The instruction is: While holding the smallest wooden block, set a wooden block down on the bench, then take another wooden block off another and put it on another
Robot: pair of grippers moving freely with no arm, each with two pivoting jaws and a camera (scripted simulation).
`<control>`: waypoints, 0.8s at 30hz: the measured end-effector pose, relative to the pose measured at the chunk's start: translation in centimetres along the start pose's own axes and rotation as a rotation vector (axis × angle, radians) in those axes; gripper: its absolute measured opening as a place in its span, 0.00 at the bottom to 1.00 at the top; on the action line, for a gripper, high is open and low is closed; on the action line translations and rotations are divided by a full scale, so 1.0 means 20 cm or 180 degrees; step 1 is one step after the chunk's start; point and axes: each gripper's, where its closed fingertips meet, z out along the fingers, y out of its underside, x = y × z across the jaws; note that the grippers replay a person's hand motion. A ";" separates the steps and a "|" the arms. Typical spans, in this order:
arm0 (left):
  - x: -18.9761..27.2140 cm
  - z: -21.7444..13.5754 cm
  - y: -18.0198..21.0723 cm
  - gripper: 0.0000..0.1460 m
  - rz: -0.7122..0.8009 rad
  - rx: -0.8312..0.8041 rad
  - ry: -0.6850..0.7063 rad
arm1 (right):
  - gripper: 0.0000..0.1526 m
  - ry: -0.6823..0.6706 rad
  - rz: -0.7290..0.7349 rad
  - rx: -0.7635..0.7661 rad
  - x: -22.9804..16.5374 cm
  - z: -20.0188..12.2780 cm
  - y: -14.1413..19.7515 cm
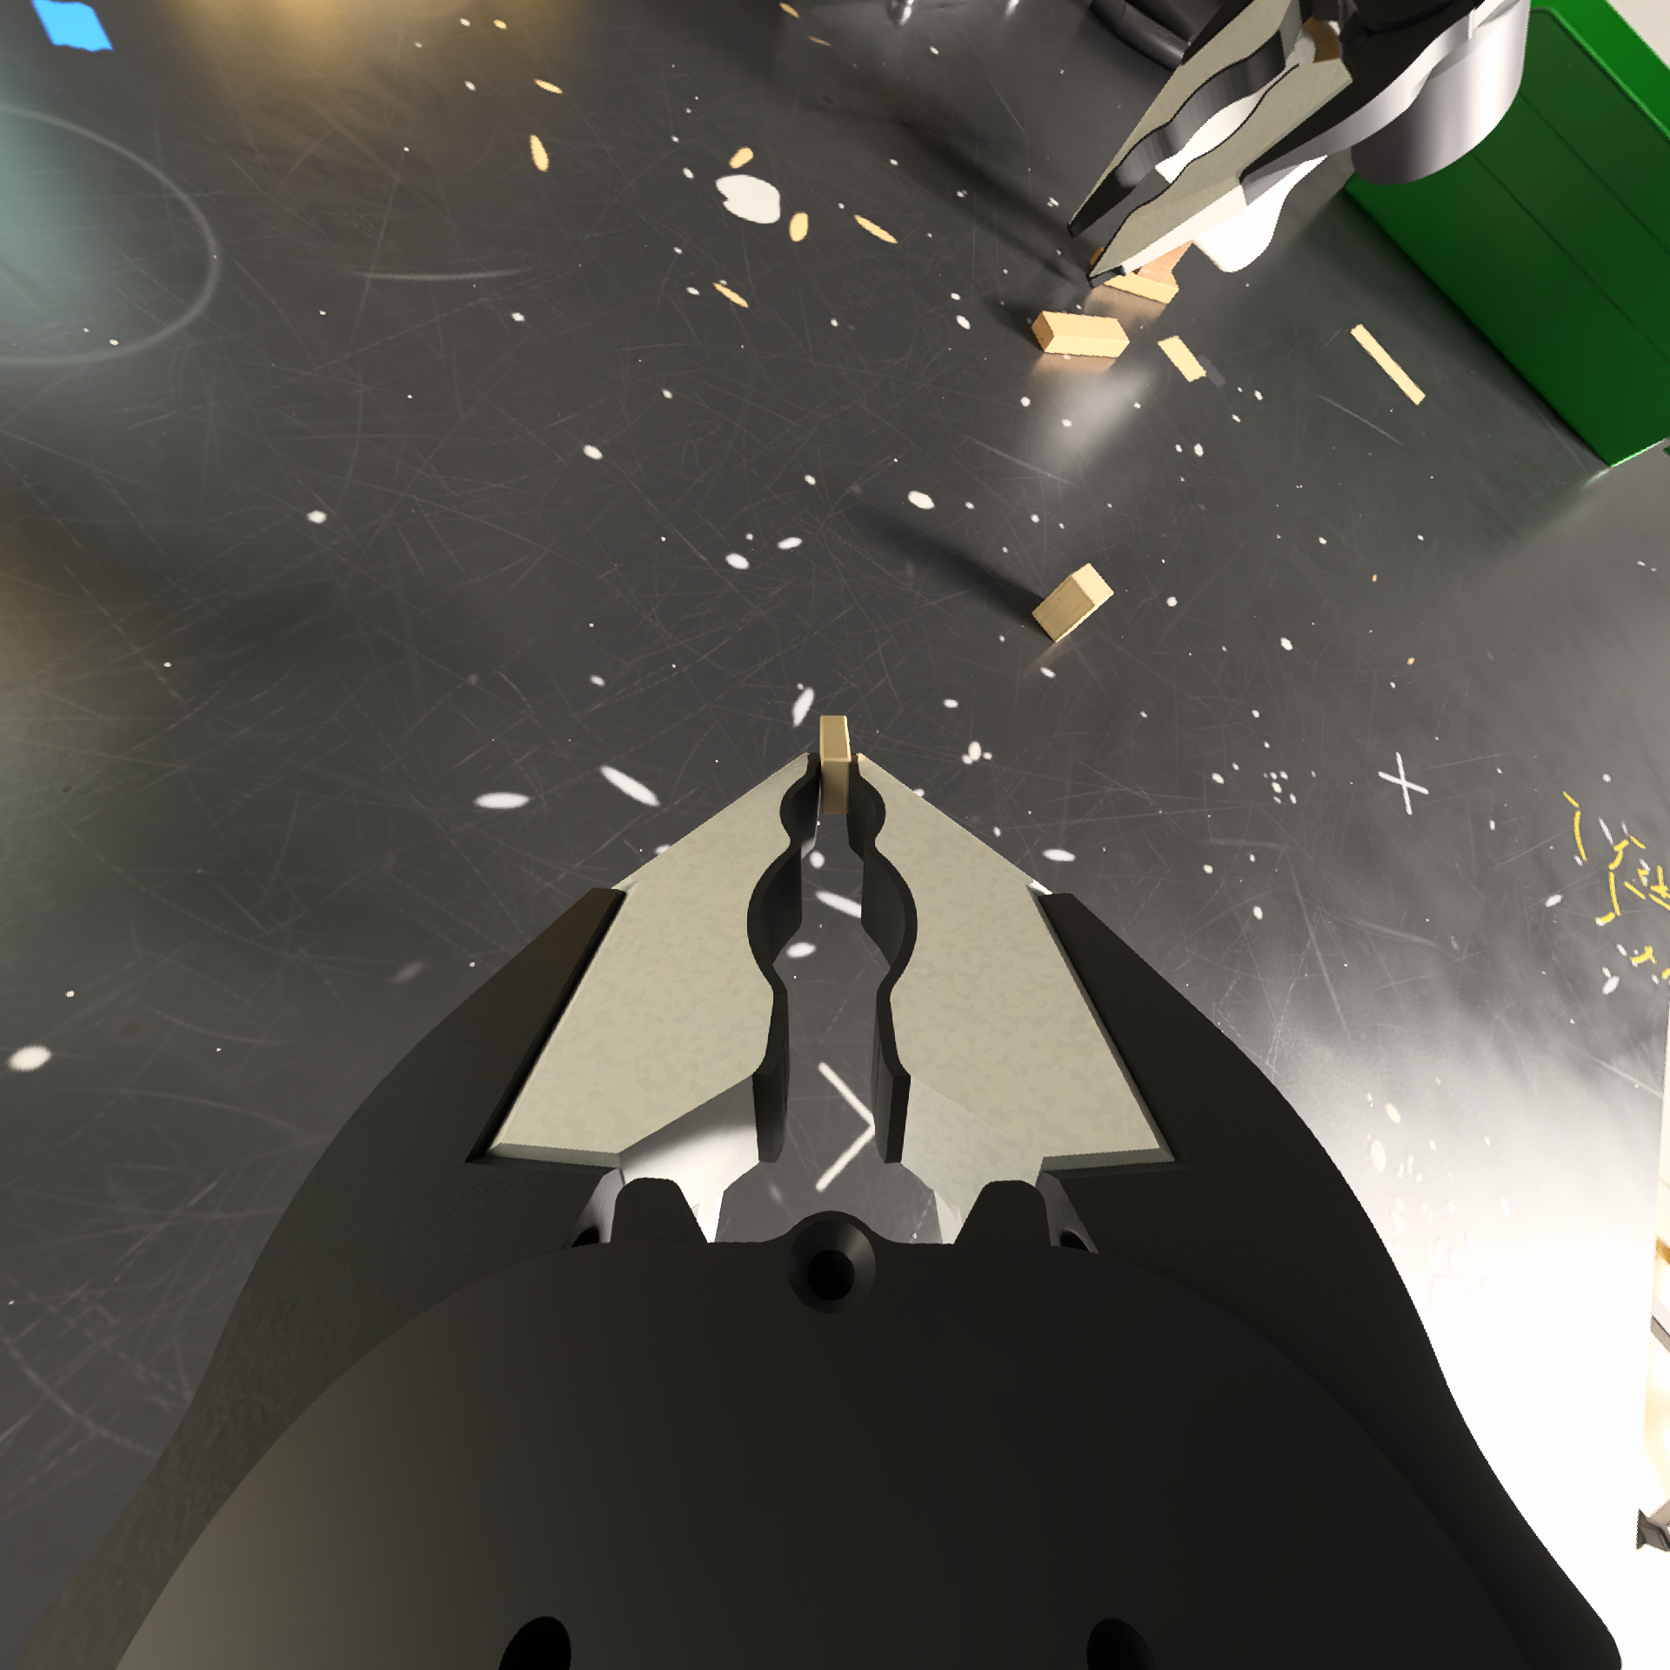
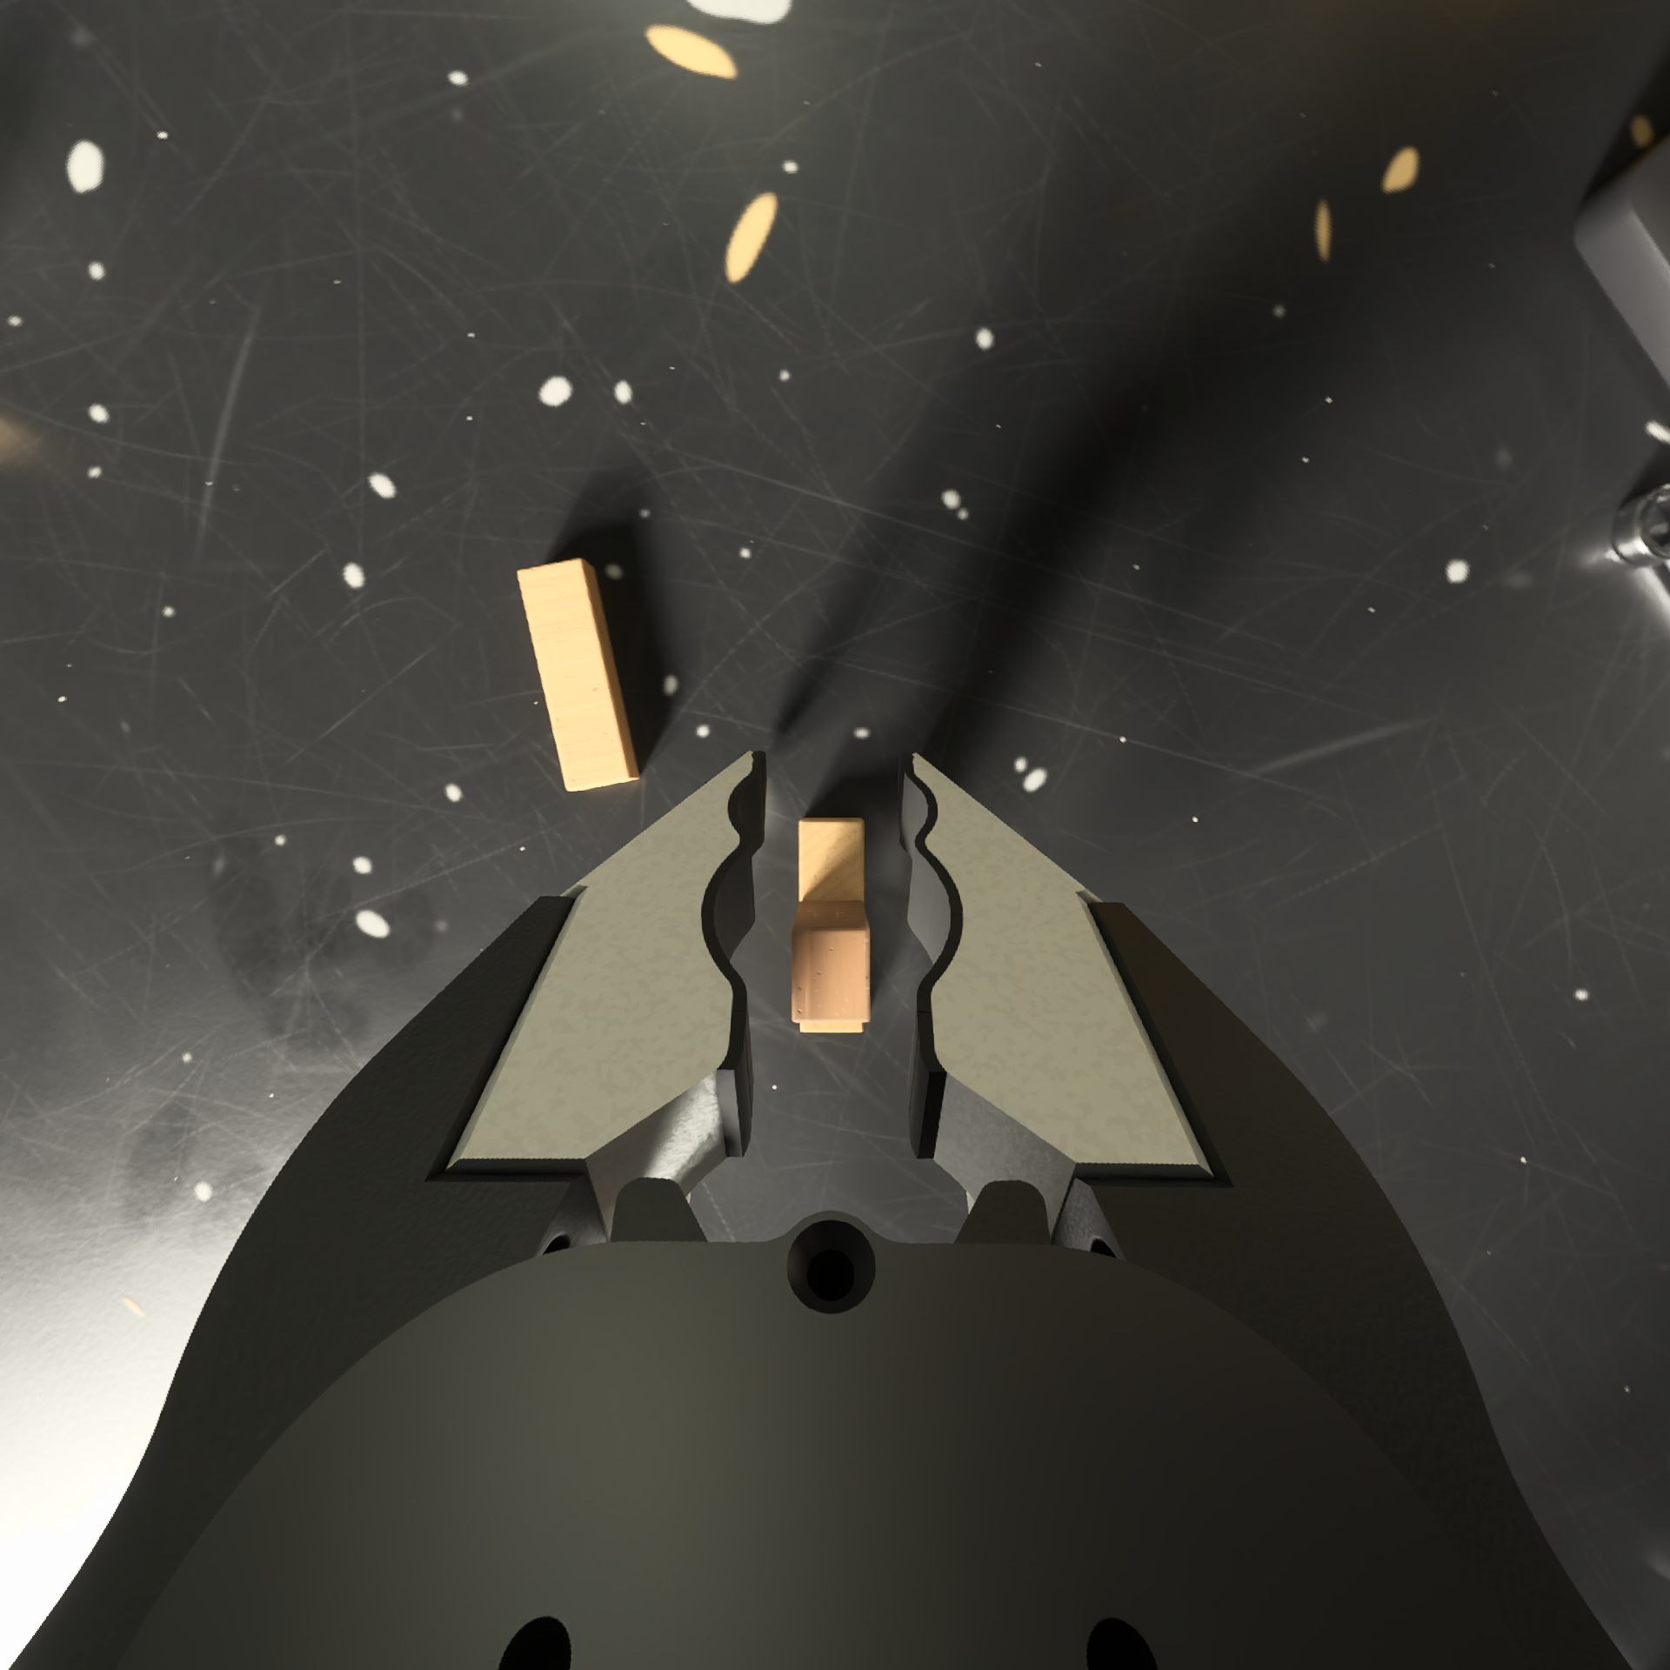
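The small block (image 1: 833,764) is pinched in the left gripper (image 1: 833,768). The right gripper (image 2: 833,777), fingers apart, straddles the stacked block (image 2: 830,980); it should be closed squarely and lifted straight.

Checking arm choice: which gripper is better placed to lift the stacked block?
Right gripper: open, straddling the stacked block. Left gripper is shut on the smallest block, far off.

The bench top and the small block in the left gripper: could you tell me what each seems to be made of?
The bench top looks like dark sheet metal, semi-gloss: fine crossing scratches and soft glare, flecked with pale paint-like spots. The small block, pinched at the left gripper's fingertips, looks like pale unfinished wood: matte tan faces, though no grain is discernible.
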 end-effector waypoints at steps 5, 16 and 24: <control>0.00 0.00 0.00 0.03 0.0007 -0.0002 -0.0007 | 0.17 0.0086 0.0127 0.0136 0.07 -0.07 0.00; 0.00 0.00 0.00 0.03 0.0021 -0.0007 -0.0014 | 0.04 0.0267 0.0620 -0.0028 0.24 -0.10 0.20; 0.01 0.00 0.00 0.03 0.0037 -0.0002 -0.0027 | 0.00 0.0351 0.1010 0.0019 0.37 -0.17 0.33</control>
